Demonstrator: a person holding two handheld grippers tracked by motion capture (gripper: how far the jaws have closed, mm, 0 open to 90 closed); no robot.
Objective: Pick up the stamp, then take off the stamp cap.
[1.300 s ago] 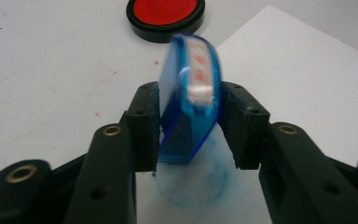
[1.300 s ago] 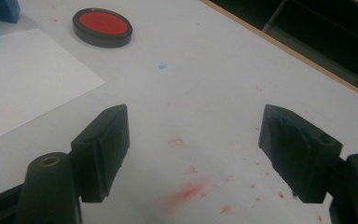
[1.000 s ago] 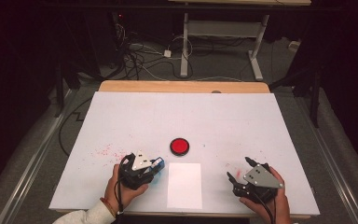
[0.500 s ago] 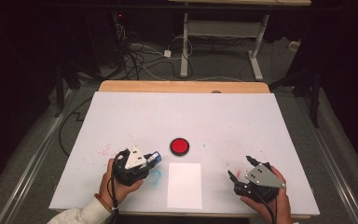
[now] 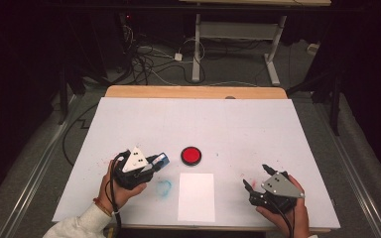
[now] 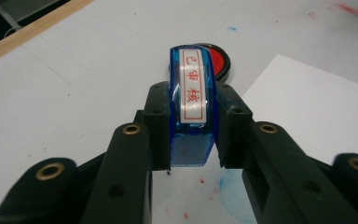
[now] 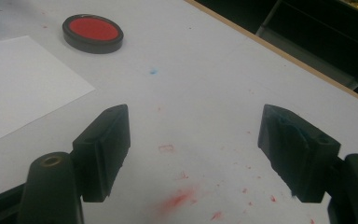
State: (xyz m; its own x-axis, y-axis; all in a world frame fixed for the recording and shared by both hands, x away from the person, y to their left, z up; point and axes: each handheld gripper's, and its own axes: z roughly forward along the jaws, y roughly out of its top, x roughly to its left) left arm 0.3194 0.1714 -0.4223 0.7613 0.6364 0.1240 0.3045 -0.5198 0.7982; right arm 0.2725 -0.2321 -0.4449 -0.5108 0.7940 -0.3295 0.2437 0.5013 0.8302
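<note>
Left gripper [image 6: 193, 140] clamping blue stamp [image 6: 192, 100], long axis toward red ink pad [image 6: 220, 63]

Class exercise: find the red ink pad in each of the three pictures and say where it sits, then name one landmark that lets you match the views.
High view: the red ink pad sits mid-table, just above the white paper sheet.
Left gripper view: upper centre, mostly hidden behind the blue stamp; a sliver shows at.
Right gripper view: top left.
Shared landmark: the white paper sheet beside the pad.
</note>
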